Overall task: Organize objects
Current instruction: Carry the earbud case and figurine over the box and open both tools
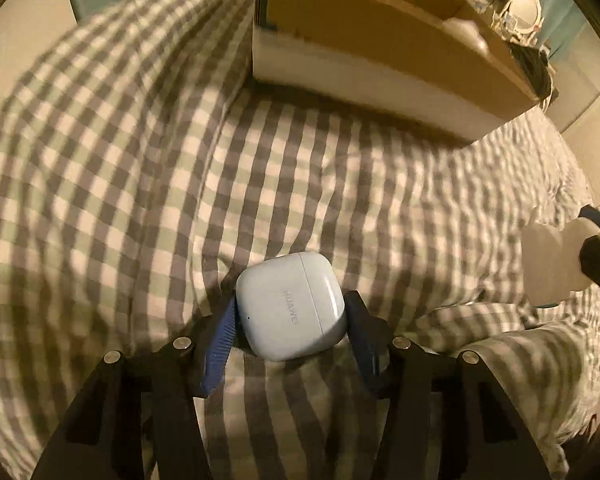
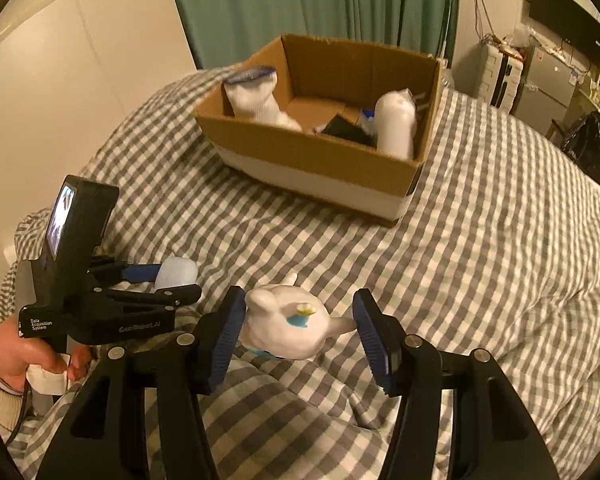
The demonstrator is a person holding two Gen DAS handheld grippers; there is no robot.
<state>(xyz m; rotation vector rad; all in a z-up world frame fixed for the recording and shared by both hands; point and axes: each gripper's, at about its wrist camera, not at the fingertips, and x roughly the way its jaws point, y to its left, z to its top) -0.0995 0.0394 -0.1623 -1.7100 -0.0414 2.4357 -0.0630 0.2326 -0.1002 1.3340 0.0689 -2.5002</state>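
Two grippers are at work over the checked bedcover [image 2: 480, 220], one in each of our hands. Nearest in the right wrist view, the right gripper [image 2: 300, 322] stands with its jaws apart around a small white toy figure [image 2: 286, 326] that has blue and yellow marks. The left blue pad sits just beside or against the toy's side; we cannot tell which. The right pad is clear of the body, with only a thin white projection of the toy reaching toward it. The toy rests on the cover.

To the left, our left hand [image 2: 24, 354] holds the left gripper [image 1: 290, 312], which points steeply down. A pale blue earbud case [image 1: 291, 306] lies between its blue pads, on the cover. In the left wrist view both pads lie along the case's sides. We cannot tell whether they press on it.

Farther back on the bed sits an open cardboard box [image 2: 312, 148] with a white band along its base. Inside, a white sock [image 2: 256, 98] with a blue cuff leans in the left corner. A white bottle-like object [image 2: 396, 126] stands at the right, with a dark flat item [image 2: 346, 128] beside it. Behind the box hangs a green curtain [image 2: 284, 4].
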